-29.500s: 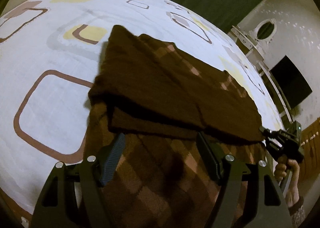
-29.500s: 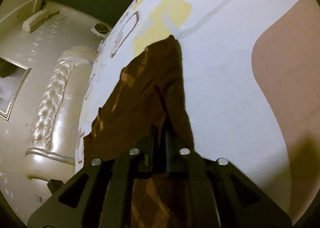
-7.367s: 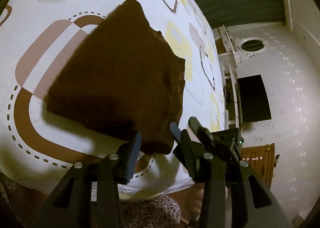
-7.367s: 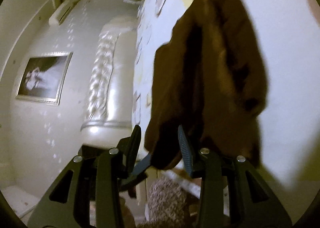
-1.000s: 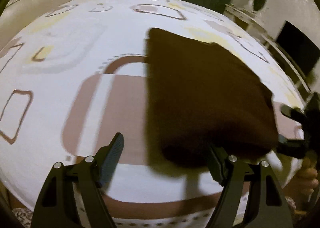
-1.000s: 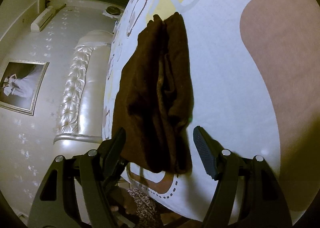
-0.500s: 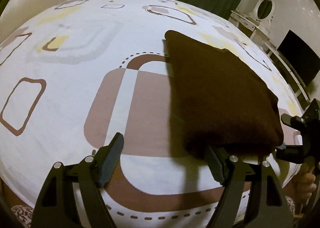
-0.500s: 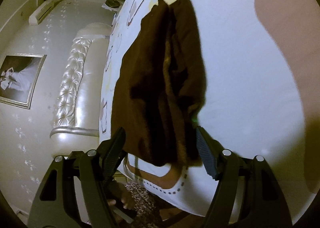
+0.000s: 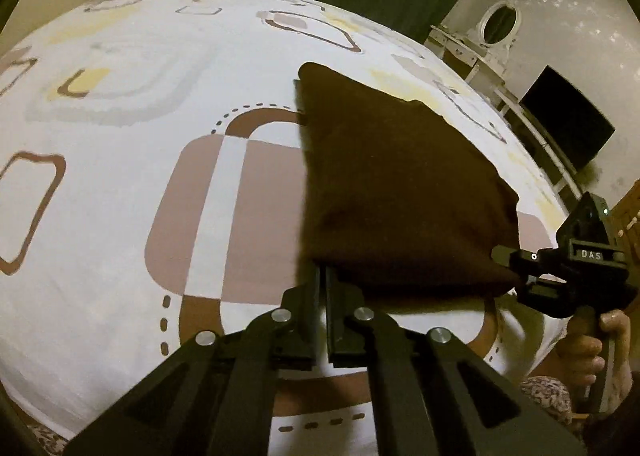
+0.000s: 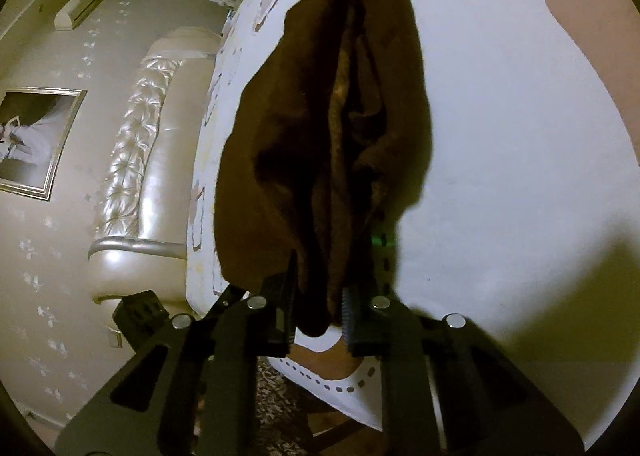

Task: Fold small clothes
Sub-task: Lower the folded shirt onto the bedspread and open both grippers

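A folded dark brown cloth (image 9: 396,191) lies on the patterned white bed sheet (image 9: 132,103). My left gripper (image 9: 322,280) is shut on its near left corner. My right gripper shows in the left wrist view (image 9: 508,264) at the cloth's near right corner, held by a hand. In the right wrist view the right gripper (image 10: 318,296) is shut on the thick layered edge of the cloth (image 10: 320,127), which stretches away from the fingers in several folds.
The bed's front edge runs just below the cloth (image 9: 320,408). A padded cream headboard (image 10: 132,159) stands at the far end. A dark screen (image 9: 568,123) and white furniture stand by the right wall. A framed picture (image 10: 32,139) hangs on the wall.
Both grippers were open beside the cloth's near edge. They have moved in and shut on its two near corners.
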`<state>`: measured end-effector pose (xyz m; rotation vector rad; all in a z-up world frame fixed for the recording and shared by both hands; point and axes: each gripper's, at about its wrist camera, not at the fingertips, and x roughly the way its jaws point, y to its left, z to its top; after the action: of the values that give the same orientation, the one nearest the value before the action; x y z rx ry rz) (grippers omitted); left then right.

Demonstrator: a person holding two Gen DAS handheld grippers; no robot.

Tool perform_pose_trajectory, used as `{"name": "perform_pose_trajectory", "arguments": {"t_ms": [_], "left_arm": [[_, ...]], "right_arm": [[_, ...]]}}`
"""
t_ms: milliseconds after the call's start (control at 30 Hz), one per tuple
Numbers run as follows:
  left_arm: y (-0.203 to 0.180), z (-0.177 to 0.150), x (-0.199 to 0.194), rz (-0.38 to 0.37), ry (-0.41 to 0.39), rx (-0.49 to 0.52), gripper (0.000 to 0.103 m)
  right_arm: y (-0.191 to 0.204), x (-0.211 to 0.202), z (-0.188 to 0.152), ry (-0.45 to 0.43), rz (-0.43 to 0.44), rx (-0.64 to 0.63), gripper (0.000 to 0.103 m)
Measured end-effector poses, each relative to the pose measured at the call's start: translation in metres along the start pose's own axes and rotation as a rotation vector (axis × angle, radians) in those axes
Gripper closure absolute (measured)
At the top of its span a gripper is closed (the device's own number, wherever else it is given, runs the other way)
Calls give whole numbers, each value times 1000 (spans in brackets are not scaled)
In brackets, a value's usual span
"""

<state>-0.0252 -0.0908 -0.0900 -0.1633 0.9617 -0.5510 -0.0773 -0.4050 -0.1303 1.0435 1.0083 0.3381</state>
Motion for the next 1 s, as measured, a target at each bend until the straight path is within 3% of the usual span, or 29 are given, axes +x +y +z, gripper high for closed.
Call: {"name": "perform_pose_trajectory", "arguments": {"t_ms": [100, 400, 500, 633, 733, 767, 833, 900, 933, 1000], "left_arm": [[4, -1, -3, -26, 2, -19, 101], [14, -6, -15, -5, 15, -43, 103], [17, -7, -17, -48, 31, -48, 103], [11, -2, -23, -118, 22, -25, 103], [3, 5, -24, -142, 31, -4, 101], [2, 7, -22, -149, 37, -2, 98], [0, 9, -20, -150, 34, -3, 71], [2, 11, -21, -166, 12, -20, 56], [4, 13, -22, -176, 0, -29, 54], [6, 18, -20, -180, -4, -38, 51]], "right_arm": [[1, -2, -1, 4, 9, 2, 87], [2, -3, -2, 2, 1, -9, 88], [1, -2, -3, 5, -14, -10, 88], [-5, -8, -5, -6, -24, 13, 77], [-6, -20, -4, -41, -56, 14, 75], [-5, -22, -4, -53, -78, 3, 73], [1, -24, -5, -60, -106, -24, 67], [5, -24, -4, -62, -125, -29, 63], [7, -25, -2, -74, -131, -32, 55], [8, -28, 5, -113, -132, -23, 48]]}}
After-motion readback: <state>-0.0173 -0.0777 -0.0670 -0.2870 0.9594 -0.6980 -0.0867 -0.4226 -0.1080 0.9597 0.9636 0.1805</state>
